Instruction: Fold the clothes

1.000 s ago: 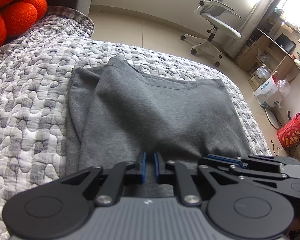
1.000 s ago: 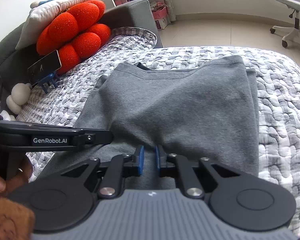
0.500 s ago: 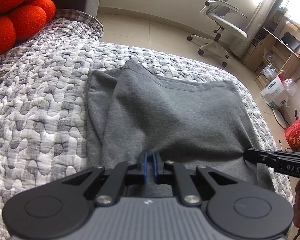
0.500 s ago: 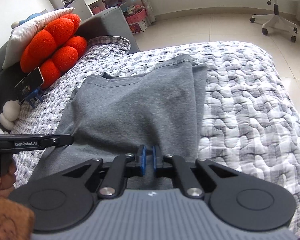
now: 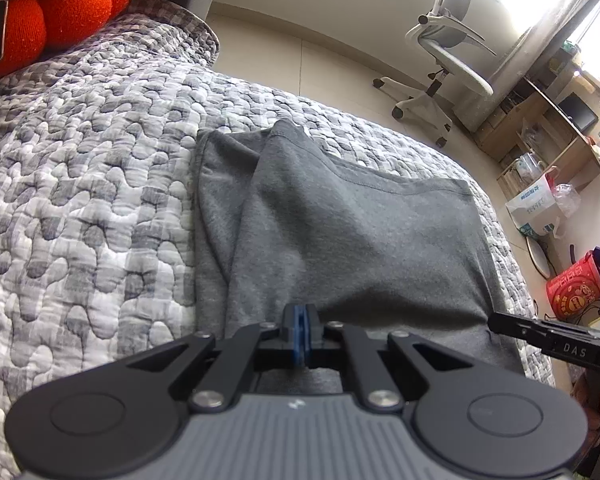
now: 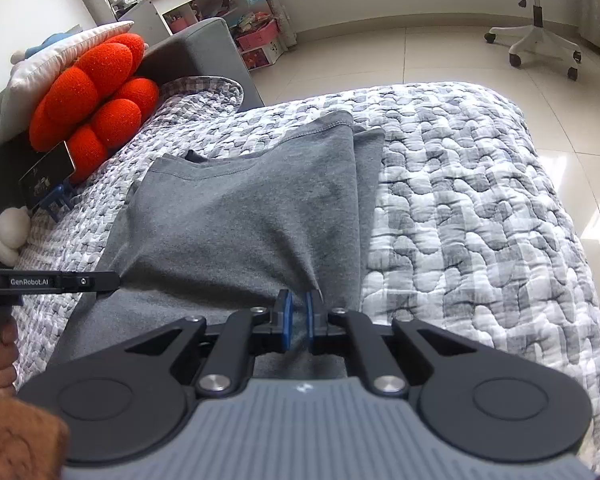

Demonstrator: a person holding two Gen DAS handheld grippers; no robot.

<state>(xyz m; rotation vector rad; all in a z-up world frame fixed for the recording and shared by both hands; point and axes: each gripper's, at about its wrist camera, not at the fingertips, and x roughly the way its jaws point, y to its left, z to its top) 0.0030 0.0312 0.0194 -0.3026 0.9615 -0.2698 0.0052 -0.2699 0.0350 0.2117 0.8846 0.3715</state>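
Pointing steeply down at the quilt [image 5: 80, 184], left gripper [image 5: 300, 320] and right gripper [image 6: 297, 316] each clench the shirt's [image 6: 240, 216] near edge.

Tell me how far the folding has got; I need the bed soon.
Done: the grey T-shirt's side is folded in, a narrow layer showing along one edge. In hand: left tool and right tool each pinch its near edge. Left: folding it over toward the collar.

Support: bed [image 6: 480, 208], wearing a grey-and-white quilted cover.
Lying on cover: grey garment [image 6: 240, 220], folded lengthwise.
Sitting at head end: red cushion [image 6: 96, 92], phone [image 6: 46, 178] leaning against it.
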